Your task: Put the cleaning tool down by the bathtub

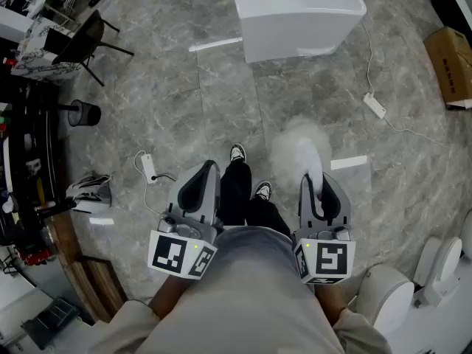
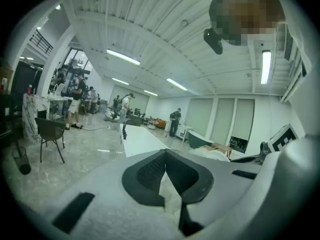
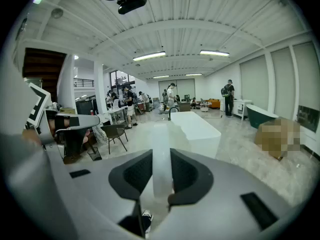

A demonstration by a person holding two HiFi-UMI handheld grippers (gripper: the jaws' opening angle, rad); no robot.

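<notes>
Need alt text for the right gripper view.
The right gripper clamps a translucent white tool handle between its dark jaws, pointing ahead toward a white rectangular bathtub on a grey marble floor. People stand in the bright hall behind.

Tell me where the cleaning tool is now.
The cleaning tool is at the head view's right, held in the right gripper, well short of the bathtub.

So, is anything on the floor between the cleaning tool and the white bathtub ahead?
Nothing visible. Only floor lies between the cleaning tool, clamped in the right gripper, and the bathtub. A power strip lies off to the right of that path.
</notes>
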